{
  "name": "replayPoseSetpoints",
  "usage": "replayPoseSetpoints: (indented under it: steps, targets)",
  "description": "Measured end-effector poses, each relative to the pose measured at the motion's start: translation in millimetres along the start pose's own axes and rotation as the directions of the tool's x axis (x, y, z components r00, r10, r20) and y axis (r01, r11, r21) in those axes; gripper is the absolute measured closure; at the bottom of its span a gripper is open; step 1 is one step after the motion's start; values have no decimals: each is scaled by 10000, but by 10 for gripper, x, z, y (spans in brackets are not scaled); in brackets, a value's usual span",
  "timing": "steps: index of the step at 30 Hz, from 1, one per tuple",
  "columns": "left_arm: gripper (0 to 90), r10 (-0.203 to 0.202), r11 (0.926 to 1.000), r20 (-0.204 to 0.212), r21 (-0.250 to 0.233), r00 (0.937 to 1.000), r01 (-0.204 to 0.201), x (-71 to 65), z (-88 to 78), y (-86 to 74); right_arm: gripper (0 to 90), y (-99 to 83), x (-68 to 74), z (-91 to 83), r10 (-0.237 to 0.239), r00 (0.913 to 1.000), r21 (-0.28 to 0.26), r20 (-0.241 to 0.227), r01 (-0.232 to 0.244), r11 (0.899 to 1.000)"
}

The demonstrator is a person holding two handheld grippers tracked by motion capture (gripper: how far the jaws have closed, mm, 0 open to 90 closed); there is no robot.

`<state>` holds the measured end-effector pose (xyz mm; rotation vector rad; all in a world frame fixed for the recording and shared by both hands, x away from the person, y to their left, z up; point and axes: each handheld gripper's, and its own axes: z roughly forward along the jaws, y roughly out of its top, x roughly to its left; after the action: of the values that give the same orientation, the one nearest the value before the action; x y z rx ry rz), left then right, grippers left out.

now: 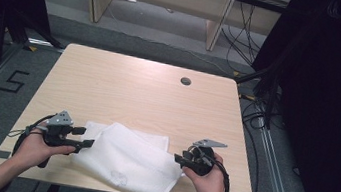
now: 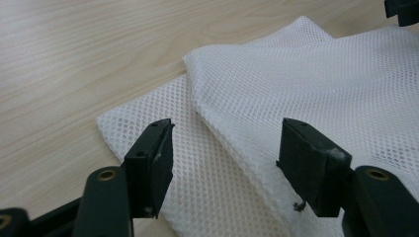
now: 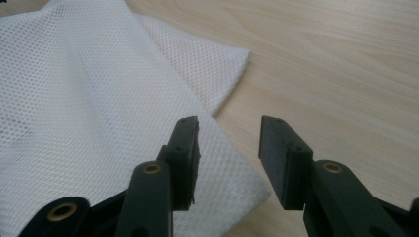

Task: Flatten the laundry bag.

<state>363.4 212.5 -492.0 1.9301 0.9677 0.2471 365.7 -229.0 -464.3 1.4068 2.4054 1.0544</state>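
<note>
White mesh cloth (image 1: 123, 162) lies folded on the near part of the table (image 1: 124, 84), between the two grippers and close to the person's edge. It sits in two layers: a lower layer lies flat, and an upper layer is laid over it at an angle, so that a corner of the lower one peeks out at the far side on the left and again on the right. In the left gripper view the cloth (image 2: 296, 94) shows its fine netting and a thick folded edge running between the layers. In the right gripper view the cloth (image 3: 84, 113) fills the left part and ends at a corner below the jaws, with bare wood to the right.

The table is light wood with a small dark round cap (image 1: 185, 81) near its far edge. Grey floor (image 1: 3, 87) lies around it, with a marking like a five (image 1: 13, 81) at the left.

The left gripper (image 1: 83, 136) is held at the cloth's left edge, its jaws spread apart over the mesh with nothing pinched between them (image 2: 225, 148). The right gripper (image 1: 179, 159) is at the cloth's right edge, its jaws likewise parted and gripping nothing (image 3: 228, 148); one jaw hangs over the cloth, the other over bare wood.
</note>
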Motion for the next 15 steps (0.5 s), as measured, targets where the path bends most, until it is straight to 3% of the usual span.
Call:
replayPoseSetpoints:
  steps: [4, 5, 6, 9, 11, 13, 15]
  targets:
    - [391, 20, 10000, 61, 26, 10000, -20, -15, 20, 4, 600, -10, -6, 35, -15, 9998, -439, 220, 25, 9990]
    - [395, -16, 10000, 73, -18, 10000, 16, -22, 21, 8, 604, -7, -8, 33, 18, 9998, -434, 213, -9, 9991]
    - [400, 11, 10000, 104, -41, 9999, -10, -26, 19, 14, 610, 3, -14, 3, -14, 9998, -31, 174, 15, 10000]
    - [424, 98, 9999, 180, -123, 9998, -96, -47, 18, 19, 653, 3, -3, -20, -3, 10000, -8, 80, 3, 10000]
    - [436, 223, 9997, 262, -112, 9994, -220, -68, 15, 20, 686, 12, 23, -36, 49, 10000, 4, 56, -50, 10000]
    - [489, 197, 9998, 417, -30, 9989, -195, -86, 7, 14, 736, 26, 55, -47, -254, 9997, 91, 27, 254, 9996]
    - [552, 53, 10000, 619, 22, 9981, -55, -110, -14, 16, 819, 22, 166, -46, 142, 9999, 94, 98, -143, 9999]
